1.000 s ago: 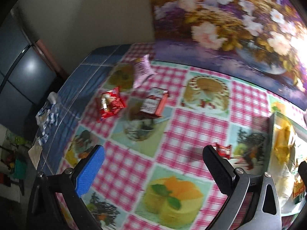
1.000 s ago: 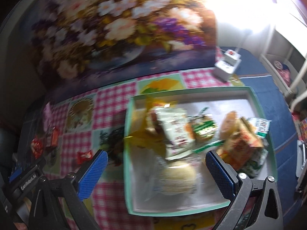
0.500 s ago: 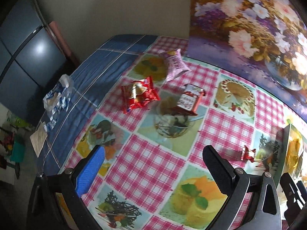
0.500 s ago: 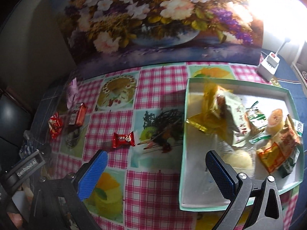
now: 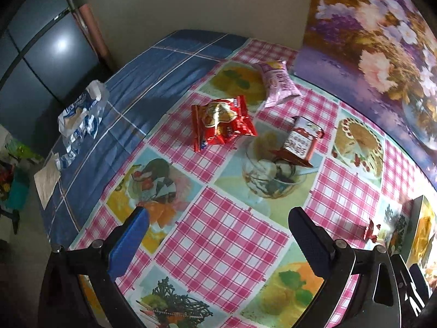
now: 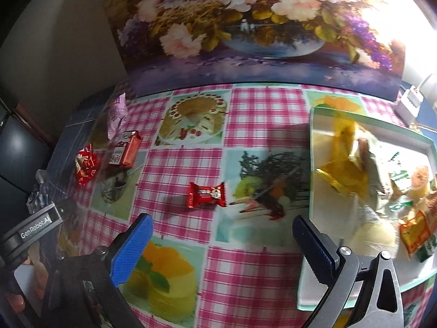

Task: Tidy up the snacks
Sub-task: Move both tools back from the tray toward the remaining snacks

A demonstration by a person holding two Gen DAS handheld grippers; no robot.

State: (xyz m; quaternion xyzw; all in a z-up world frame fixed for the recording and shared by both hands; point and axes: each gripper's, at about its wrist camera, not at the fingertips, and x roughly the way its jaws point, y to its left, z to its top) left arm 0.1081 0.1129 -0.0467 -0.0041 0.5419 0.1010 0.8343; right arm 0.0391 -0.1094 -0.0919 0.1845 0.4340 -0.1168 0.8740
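Loose snacks lie on the checked tablecloth: a red packet [image 5: 222,123] [image 6: 86,165], a pink packet [image 5: 278,82] [image 6: 117,114], a red-white carton pack [image 5: 300,140] [image 6: 125,150] and a small red candy [image 6: 206,195] [image 5: 370,228]. A light green tray [image 6: 311,164] at the right holds several snacks. My left gripper [image 5: 217,242] hovers open, empty, short of the red packet. My right gripper [image 6: 222,243] hangs open and empty just before the small red candy, left of the tray.
A flower painting [image 6: 245,27] leans along the table's back edge. A crumpled blue-white wrapper [image 5: 79,114] and a paper slip [image 5: 47,181] lie on the blue cloth near the left edge. A white power strip [image 6: 409,101] sits behind the tray. The person's hand [image 6: 19,295] holds the other gripper.
Both grippers have swung left: the left one now faces the far-left snacks closer up, and the right one has left the tray and faces the small red candy.
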